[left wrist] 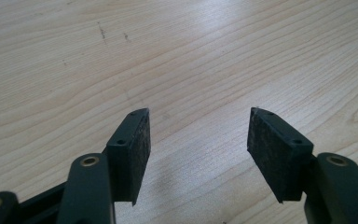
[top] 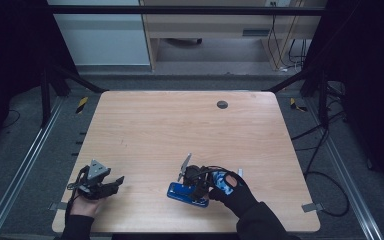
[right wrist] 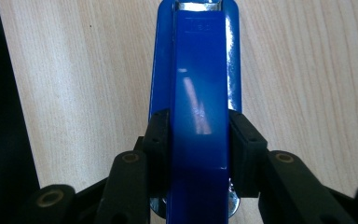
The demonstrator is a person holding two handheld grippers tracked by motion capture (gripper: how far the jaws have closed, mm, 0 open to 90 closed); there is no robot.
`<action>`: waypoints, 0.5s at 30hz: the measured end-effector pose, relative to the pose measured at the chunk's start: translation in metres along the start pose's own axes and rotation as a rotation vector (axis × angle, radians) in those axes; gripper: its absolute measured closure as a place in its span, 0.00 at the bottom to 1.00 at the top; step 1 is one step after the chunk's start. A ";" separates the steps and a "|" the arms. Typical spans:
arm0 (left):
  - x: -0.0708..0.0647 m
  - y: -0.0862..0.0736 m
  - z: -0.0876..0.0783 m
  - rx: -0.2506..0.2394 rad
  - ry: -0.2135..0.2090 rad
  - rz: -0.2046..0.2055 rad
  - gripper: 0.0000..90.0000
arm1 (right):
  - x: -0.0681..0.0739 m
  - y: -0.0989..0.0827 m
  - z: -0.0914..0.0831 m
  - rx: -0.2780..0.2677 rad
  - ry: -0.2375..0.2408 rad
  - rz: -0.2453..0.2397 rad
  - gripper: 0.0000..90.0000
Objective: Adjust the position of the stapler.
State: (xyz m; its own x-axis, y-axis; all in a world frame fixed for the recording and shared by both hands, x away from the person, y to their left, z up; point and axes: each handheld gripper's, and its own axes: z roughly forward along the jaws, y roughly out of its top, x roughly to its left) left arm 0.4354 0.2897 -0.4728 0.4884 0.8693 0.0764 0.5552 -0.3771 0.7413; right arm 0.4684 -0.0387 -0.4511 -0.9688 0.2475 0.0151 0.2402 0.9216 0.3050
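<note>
Right gripper view, right gripper (right wrist: 199, 140) clamped on the sides of a blue stapler (right wrist: 198, 84) lying near the table (top: 145, 130) front edge, its rear cut off below, left gripper (left wrist: 198, 140) open over bare wood.

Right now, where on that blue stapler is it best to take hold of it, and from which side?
Across its long narrow body, near the rear, coming from above. The blue stapler lies flat on the table, so its two straight flanks are free. The right tongs already straddle it there, one pad against each flank.
</note>
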 end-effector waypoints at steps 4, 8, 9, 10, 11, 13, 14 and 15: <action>0.000 0.000 0.000 0.001 0.000 -0.001 0.43 | -0.002 0.000 0.001 0.007 0.009 0.007 0.70; 0.000 0.000 0.000 0.000 0.000 -0.001 0.43 | -0.001 0.002 0.004 0.028 0.011 0.015 0.71; 0.000 0.000 0.000 0.001 0.000 -0.001 0.43 | -0.002 0.001 0.005 0.020 0.009 -0.003 0.72; 0.000 0.000 0.000 0.001 0.000 -0.001 0.44 | -0.002 0.001 0.005 0.022 0.008 -0.003 0.72; 0.000 0.000 0.000 0.001 0.000 -0.001 0.43 | -0.002 0.001 0.004 0.019 0.001 -0.007 0.72; 0.000 0.000 0.000 0.000 0.001 0.000 0.44 | -0.001 0.001 0.004 0.023 -0.003 0.000 0.73; 0.000 0.000 0.000 0.000 0.000 0.000 0.43 | -0.001 0.001 0.004 0.019 -0.004 -0.005 0.73; 0.000 0.000 0.000 0.000 0.001 0.000 0.44 | 0.000 0.001 0.003 0.023 -0.002 0.010 0.73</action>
State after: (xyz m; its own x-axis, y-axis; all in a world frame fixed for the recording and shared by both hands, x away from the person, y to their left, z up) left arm 0.4355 0.2897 -0.4730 0.4878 0.8695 0.0772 0.5553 -0.3773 0.7412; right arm 0.4690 -0.0369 -0.4542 -0.9662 0.2573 0.0157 0.2511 0.9257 0.2829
